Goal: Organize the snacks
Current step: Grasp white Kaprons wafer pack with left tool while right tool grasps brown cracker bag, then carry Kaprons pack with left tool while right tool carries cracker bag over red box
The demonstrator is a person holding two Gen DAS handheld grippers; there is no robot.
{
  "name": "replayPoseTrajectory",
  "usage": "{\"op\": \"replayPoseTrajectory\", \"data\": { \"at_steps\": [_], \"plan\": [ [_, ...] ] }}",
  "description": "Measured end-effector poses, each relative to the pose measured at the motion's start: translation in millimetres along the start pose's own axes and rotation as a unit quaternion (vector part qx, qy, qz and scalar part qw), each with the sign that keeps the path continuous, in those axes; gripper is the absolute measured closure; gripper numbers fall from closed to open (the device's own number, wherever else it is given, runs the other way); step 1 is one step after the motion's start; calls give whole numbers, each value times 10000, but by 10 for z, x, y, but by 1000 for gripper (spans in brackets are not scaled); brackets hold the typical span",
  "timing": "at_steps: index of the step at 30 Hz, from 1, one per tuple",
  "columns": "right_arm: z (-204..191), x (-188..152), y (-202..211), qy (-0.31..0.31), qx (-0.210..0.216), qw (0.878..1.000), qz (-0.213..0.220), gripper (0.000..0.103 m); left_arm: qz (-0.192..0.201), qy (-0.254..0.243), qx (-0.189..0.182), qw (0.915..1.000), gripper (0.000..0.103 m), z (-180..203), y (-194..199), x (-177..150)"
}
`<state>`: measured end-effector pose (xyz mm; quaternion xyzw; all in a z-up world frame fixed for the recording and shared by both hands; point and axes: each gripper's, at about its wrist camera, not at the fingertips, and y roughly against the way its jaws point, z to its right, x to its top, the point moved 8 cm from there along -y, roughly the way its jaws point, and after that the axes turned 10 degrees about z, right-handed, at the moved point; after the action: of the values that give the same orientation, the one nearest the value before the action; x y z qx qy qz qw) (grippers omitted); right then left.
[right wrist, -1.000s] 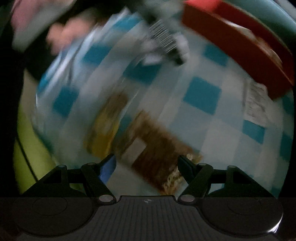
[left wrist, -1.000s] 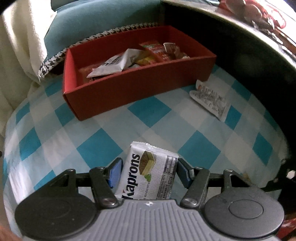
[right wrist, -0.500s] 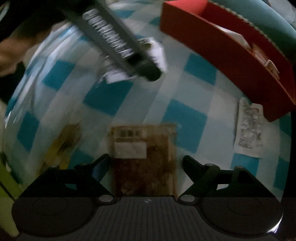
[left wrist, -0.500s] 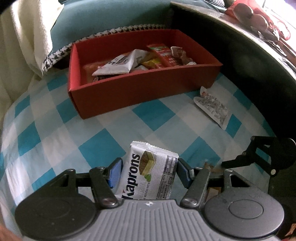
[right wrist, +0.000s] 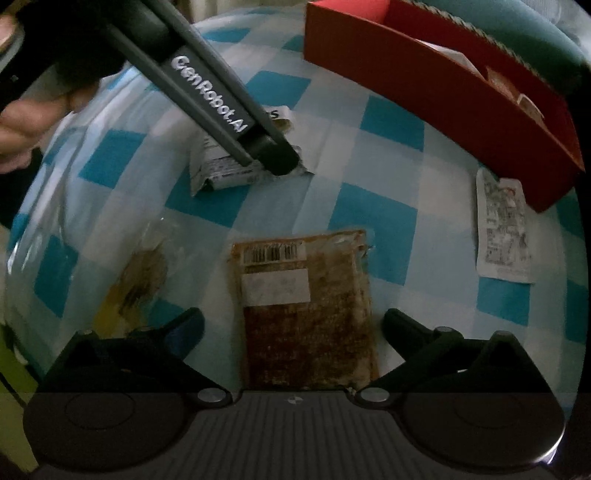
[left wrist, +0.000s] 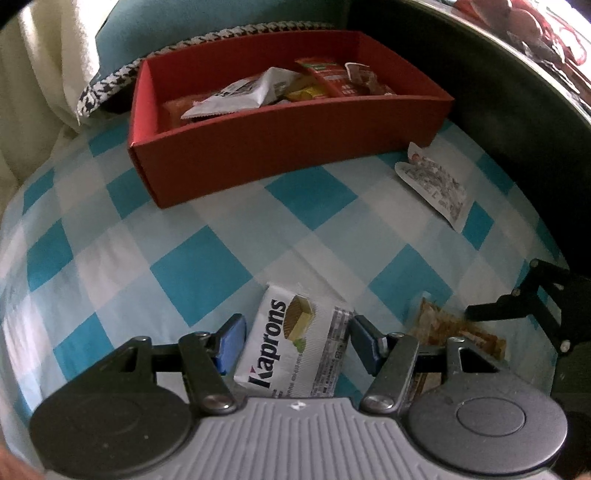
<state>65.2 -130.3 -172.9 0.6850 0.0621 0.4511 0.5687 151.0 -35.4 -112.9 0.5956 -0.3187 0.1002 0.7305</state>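
Note:
A white Kaprons wafer packet (left wrist: pixel 295 343) lies on the blue-and-white checked cloth (left wrist: pixel 192 273) between the open jaws of my left gripper (left wrist: pixel 293 341). A brown snack packet with a barcode (right wrist: pixel 306 310) lies between the open jaws of my right gripper (right wrist: pixel 293 328); it also shows in the left wrist view (left wrist: pixel 454 332). The red box (left wrist: pixel 288 144) holds several snack packets and stands at the far side; it also shows in the right wrist view (right wrist: pixel 443 92). The left gripper body (right wrist: pixel 221 107) covers part of the wafer packet (right wrist: pixel 221 171) there.
A white printed sachet (left wrist: pixel 432 184) lies on the cloth right of the box, also in the right wrist view (right wrist: pixel 504 229). A clear packet with yellow-brown contents (right wrist: pixel 136 280) lies left of the right gripper. A teal cushion (left wrist: pixel 207 14) sits behind the box. A dark surface (left wrist: pixel 517 92) borders the right.
The right gripper swung in and settled around the brown packet, with its jaws wider apart. The left gripper stayed around the wafer packet and the box looms closer.

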Motion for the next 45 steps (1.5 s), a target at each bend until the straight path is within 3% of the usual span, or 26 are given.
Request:
{"op": "replayPoseTrajectory", "data": {
  "at_steps": [2, 4, 12, 15, 17, 23, 31, 45],
  "plan": [
    [44, -5, 27, -100, 147, 9998, 36, 0, -75, -179, -16, 9998, 45, 21, -16, -30],
    [138, -11, 68, -140, 1, 9999, 16, 0, -184, -327, 13, 9993, 45, 27, -42, -85],
    [150, -30, 81, -62, -229, 9997, -20, 4, -38, -947, 110, 9954, 29, 180, -76, -108],
    [195, -3, 141, -254, -298, 9992, 35, 14, 6, -837, 107, 9964, 45, 169, -60, -99],
    [274, 22, 181, -464, -400, 9981, 98, 29, -2, -767, 149, 9969, 50, 149, -43, -95],
    [365, 26, 231, -951, -377, 9946, 154, 30, 107, -570, 321, 9978, 50, 66, -4, -75],
    [647, 210, 392, -1527, -573, 9843, 681, 30, 362, -224, 121, 9990, 50, 41, 116, 86],
    [863, 350, 431, -1741, -745, 9774, 940, 29, 550, -84, 214, 9982, 50, 12, 150, 223]
  ]
}}
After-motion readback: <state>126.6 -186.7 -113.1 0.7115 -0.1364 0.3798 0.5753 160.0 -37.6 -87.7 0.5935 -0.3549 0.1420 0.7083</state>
